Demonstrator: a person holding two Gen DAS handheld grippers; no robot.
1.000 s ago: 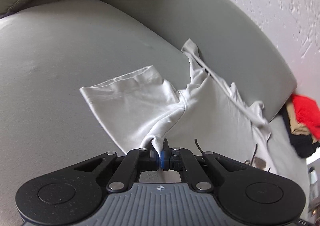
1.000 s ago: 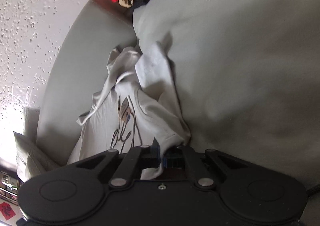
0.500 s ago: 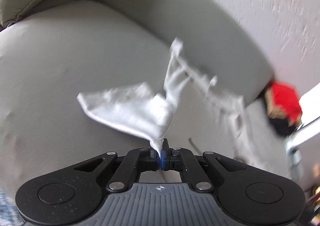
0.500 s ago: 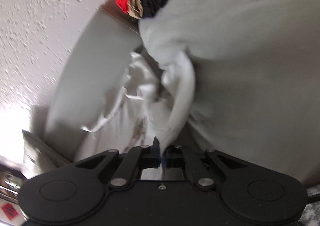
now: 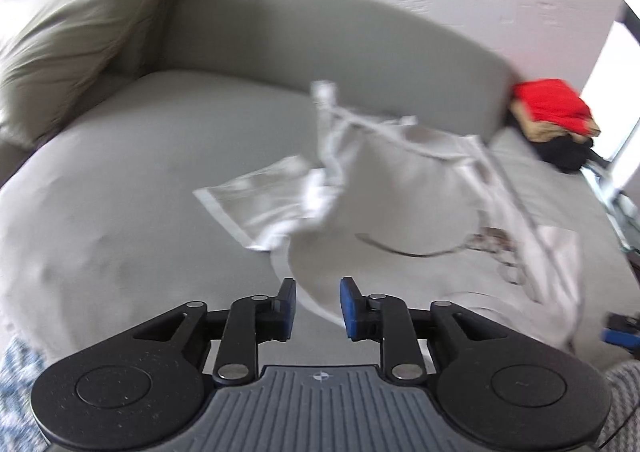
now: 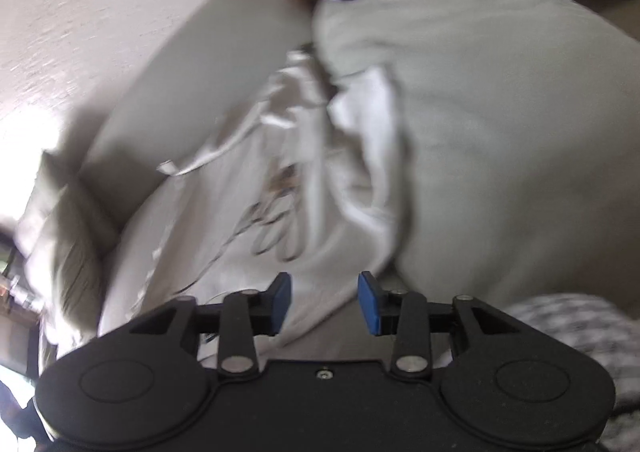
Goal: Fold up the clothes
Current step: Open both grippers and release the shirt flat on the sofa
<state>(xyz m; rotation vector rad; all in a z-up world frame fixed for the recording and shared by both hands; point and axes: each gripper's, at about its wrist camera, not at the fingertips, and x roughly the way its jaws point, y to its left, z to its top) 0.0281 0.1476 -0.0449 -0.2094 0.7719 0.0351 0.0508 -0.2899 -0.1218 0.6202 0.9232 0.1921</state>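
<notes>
Left gripper (image 5: 318,304) let go, jaws just opened, nothing pinched between. Right gripper (image 6: 324,302) let go too, jaws just opened, cloth only behind the gap. White shirt (image 5: 404,203) dropped on the grey sofa (image 5: 120,219), spread toward 12 o'clock, sleeve at 10 o'clock. Judged step: laying flat before the first fold. Next: need to smooth it out, then grab an edge. Half a second back, both pinched the shirt and held it up. Folded pile (image 5: 556,123) at 2 o'clock.

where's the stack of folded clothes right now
In the left wrist view the stack of folded clothes sits far right on the sofa, beyond the white shirt.
</notes>
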